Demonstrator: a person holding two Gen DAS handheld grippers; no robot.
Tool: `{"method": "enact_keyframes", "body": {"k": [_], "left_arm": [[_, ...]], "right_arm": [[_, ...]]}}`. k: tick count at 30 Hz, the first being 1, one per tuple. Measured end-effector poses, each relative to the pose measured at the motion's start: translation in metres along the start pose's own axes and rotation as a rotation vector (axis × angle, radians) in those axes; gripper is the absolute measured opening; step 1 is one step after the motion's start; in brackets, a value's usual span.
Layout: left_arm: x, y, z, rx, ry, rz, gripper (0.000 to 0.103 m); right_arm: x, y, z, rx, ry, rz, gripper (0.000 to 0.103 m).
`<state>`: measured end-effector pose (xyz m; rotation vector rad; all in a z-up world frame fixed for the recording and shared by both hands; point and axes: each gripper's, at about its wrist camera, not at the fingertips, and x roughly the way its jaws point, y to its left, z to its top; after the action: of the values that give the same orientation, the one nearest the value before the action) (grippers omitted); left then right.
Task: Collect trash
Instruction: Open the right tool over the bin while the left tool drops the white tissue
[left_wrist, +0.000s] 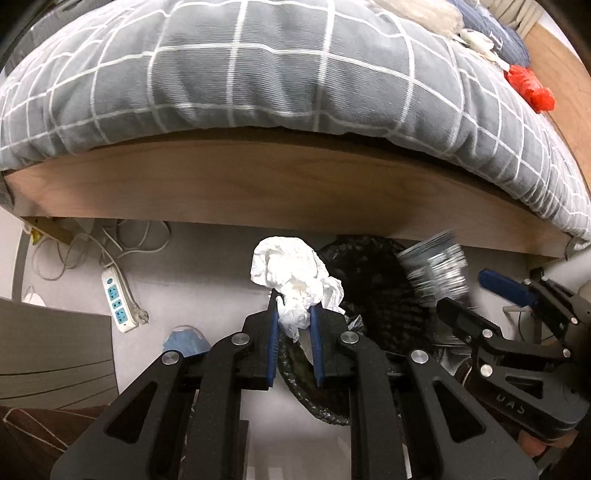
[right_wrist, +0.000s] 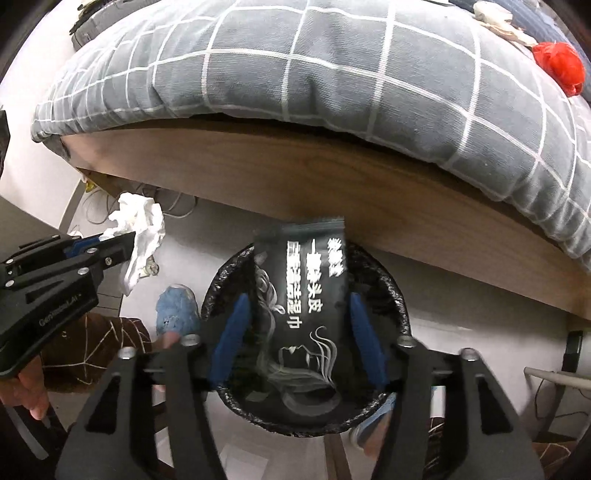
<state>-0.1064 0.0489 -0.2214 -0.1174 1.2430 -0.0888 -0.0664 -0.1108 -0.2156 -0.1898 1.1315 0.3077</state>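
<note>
Crumpled white tissue (left_wrist: 291, 280), glossy black packet (right_wrist: 301, 291)

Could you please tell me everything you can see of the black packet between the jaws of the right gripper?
The black packet is a flat, glossy sachet, seemingly plastic film, with a crimped top edge, white Chinese lettering and a white line drawing of flowing hair. It stands roughly upright, slightly blurred, directly over the bin lined with a black bag. The blue pads of the right gripper stand apart from its sides, so the jaws look open and nothing visibly grips it. In the left wrist view it shows only as a blurred silvery shape.
</note>
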Motion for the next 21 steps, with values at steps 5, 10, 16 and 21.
{"method": "enact_keyframes", "body": {"k": [5, 10, 16, 21], "left_arm": [[0.004, -0.008, 0.003, 0.010, 0.003, -0.016, 0.014], [0.007, -0.025, 0.005, 0.028, 0.010, -0.034, 0.014], [0.013, -0.060, 0.005, 0.072, 0.025, -0.059, 0.014], [0.021, -0.100, 0.004, 0.123, 0.042, -0.089, 0.014]], "right_arm": [[-0.007, -0.016, 0.000, 0.034, -0.026, -0.021, 0.082], [-0.015, -0.041, -0.005, 0.089, -0.074, -0.070, 0.093], [-0.021, -0.079, -0.014, 0.174, -0.079, -0.113, 0.095], [-0.033, -0.107, -0.023, 0.225, -0.110, -0.139, 0.095]]}}
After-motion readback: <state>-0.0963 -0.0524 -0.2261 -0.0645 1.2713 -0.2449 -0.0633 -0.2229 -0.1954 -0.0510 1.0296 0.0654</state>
